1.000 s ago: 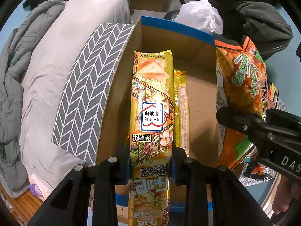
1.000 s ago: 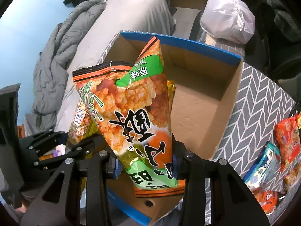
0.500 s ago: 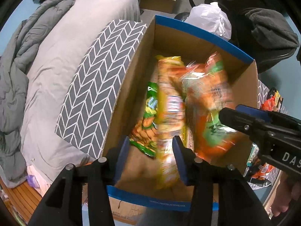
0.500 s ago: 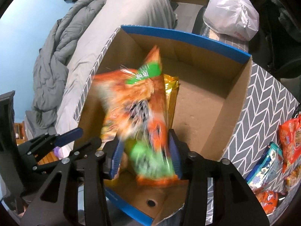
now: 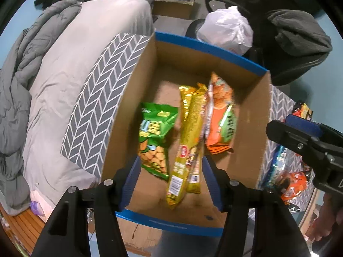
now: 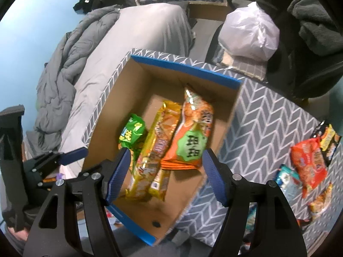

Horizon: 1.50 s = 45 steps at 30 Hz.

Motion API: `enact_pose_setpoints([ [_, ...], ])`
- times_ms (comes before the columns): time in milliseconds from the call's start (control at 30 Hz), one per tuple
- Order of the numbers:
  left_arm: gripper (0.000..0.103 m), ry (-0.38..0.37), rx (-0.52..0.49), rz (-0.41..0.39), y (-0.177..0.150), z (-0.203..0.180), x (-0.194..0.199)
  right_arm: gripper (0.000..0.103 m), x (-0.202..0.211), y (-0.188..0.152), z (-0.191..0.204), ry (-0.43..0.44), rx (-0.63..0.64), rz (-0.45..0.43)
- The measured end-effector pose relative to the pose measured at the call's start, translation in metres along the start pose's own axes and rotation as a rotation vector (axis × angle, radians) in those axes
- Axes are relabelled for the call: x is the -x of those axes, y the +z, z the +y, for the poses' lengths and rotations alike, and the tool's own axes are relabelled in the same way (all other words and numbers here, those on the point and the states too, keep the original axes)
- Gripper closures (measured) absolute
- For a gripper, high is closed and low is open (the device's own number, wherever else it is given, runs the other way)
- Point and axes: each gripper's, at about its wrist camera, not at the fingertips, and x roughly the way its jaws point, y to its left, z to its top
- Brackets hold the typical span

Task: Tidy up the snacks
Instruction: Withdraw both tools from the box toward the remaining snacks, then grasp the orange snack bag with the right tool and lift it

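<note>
Both my grippers, left (image 5: pixel 169 180) & right (image 6: pixel 166 175), are opening w/ nothing clamped. Long yellow foil snack pack (image 5: pixel 186 143) & orange crinkly bag (image 6: pixel 189 132) lie in the blue-rimmed cardboard box (image 5: pixel 205 49), long axes running up-frame. Loose red snack packets (image 6: pixel 308 160) at frame right sit nearer my right gripper.

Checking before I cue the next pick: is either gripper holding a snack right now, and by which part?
Nothing is held. The left gripper and right gripper are both opening, pads clear; the yellow pack and orange bag lie in the box.
</note>
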Motion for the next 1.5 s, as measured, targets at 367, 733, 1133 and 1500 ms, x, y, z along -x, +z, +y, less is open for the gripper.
enact_pose_setpoints([
  [367,0.042,-0.039,-0.101,-0.015,0.003,-0.051,0.015,0.029,0.038,-0.021,-0.044,-0.066,-0.045,-0.044],
  [733,0.042,-0.067,-0.244,-0.007,0.0,-0.123,0.02,0.029,0.077,-0.055,-0.107,-0.123,-0.186,-0.073],
  [1133,0.038,-0.101,-0.377,0.018,-0.016,-0.191,0.013,0.028,0.119,-0.105,-0.185,-0.211,-0.303,-0.079],
  [1500,0.035,-0.118,-0.413,0.119,-0.053,-0.227,-0.02,0.028,0.112,-0.138,-0.216,-0.208,-0.15,0.022],
])
